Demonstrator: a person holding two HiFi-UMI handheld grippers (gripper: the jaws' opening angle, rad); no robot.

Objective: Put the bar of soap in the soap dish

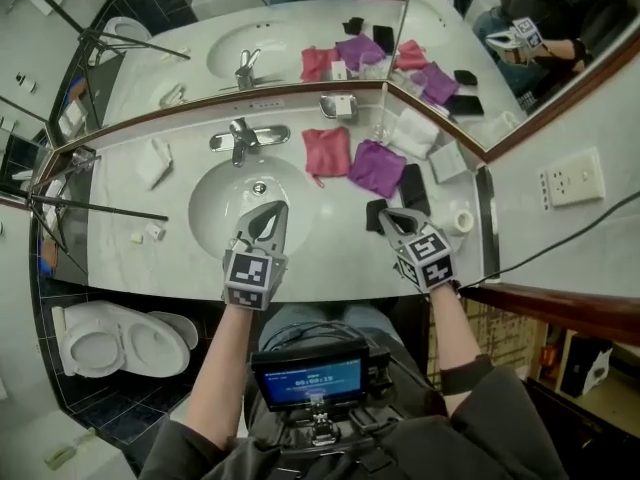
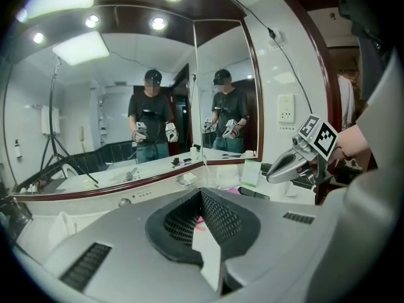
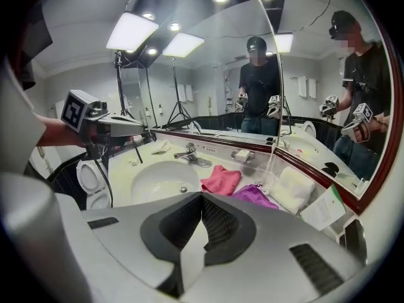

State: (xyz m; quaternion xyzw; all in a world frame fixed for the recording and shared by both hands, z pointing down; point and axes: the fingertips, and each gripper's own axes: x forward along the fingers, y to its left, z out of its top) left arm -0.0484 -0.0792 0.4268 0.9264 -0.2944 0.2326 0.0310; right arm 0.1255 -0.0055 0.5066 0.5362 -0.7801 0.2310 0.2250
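Nearest in the head view, a black chest screen (image 1: 320,378) is seen. Beyond it, the left gripper (image 1: 276,209) and right gripper (image 1: 386,217) are held out, and a white soap bar (image 1: 341,104) seemingly lies in the chrome soap dish (image 1: 326,101). In both gripper views, the jaws are pressed together, empty. The bar's seating should be confirmed.

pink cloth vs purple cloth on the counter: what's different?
The pink cloth lies nearer the faucet; the purple cloth lies to its right, beside a black object. The pink cloth is spread fairly square; the purple cloth is more rumpled. Both lie loose on the counter.
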